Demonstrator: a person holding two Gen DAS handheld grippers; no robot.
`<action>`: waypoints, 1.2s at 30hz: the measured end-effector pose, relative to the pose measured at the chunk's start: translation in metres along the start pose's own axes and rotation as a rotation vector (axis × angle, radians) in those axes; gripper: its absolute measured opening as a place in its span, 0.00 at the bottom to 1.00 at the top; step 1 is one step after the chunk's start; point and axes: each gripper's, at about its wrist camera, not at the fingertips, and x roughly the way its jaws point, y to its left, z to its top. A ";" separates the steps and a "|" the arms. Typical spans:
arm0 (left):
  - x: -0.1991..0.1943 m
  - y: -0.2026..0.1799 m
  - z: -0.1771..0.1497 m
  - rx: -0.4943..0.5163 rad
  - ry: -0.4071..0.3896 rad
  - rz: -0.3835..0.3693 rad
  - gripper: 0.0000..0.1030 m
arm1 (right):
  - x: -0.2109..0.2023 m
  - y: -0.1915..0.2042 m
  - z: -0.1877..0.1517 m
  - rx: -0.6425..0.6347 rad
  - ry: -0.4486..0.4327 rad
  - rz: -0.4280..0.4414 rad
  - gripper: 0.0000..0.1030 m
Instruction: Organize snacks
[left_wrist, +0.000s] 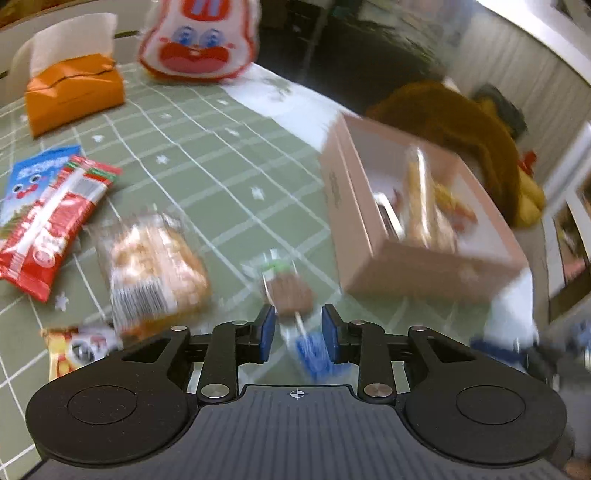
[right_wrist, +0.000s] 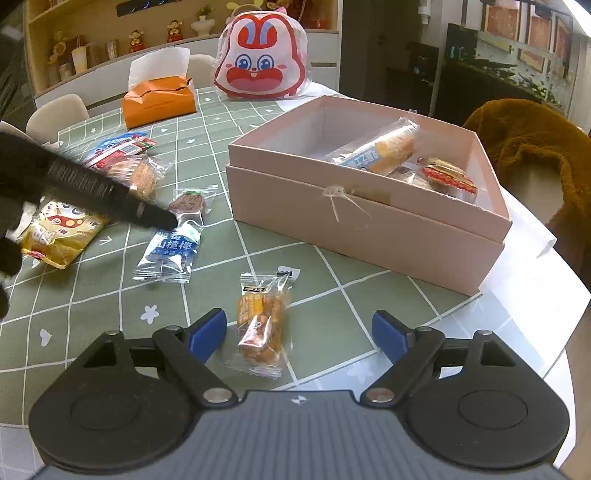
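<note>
Pink cardboard box (right_wrist: 369, 225) already holds several snacks, so the left gripper (left_wrist: 298, 328), fingers parted, straddles a clear-wrapped brown lolly (left_wrist: 290, 293) while the wide-open right gripper (right_wrist: 299, 332) hovers above an orange-wrapped pastry (right_wrist: 262, 321).

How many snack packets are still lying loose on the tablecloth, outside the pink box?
6. Orange packet between the right gripper fingers; blue-and-white packet; brown lollipop-style packet under the left gripper; yellow bag; bread packet; red-and-blue packets overlap, possibly hiding more.
</note>
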 end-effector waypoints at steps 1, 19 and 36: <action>0.005 -0.001 0.006 -0.015 -0.001 0.001 0.31 | 0.000 0.000 -0.001 0.003 -0.003 -0.003 0.83; 0.013 -0.026 -0.006 0.175 0.031 -0.019 0.22 | -0.002 0.000 -0.007 0.022 -0.015 -0.017 0.89; -0.053 0.023 -0.044 -0.105 -0.035 -0.002 0.24 | -0.018 0.013 0.012 -0.028 -0.028 -0.003 0.80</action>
